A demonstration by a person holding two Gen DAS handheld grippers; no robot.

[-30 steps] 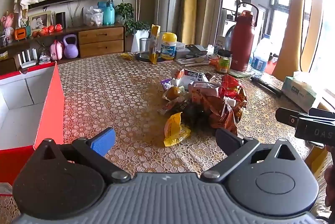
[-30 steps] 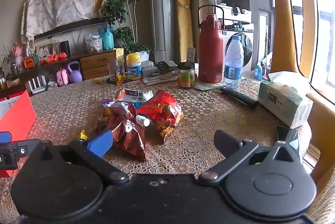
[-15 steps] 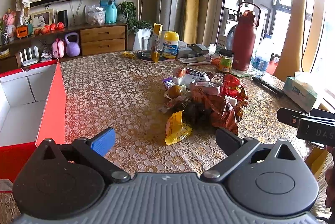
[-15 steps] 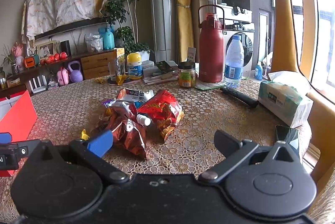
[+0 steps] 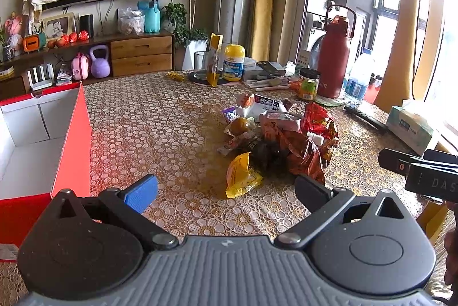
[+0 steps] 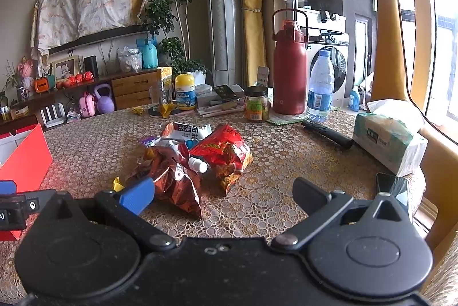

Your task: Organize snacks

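Hovering wide open and empty, each hand-held gripper (image 5: 226,191) (image 6: 223,196) faces the snack pile (image 5: 274,134).

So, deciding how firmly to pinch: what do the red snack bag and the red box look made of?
Red snack bag: thin glossy plastic or foil film, judging by crinkles and glints. Red box: apparently matte cardboard, with flat folded panels and a white inside.
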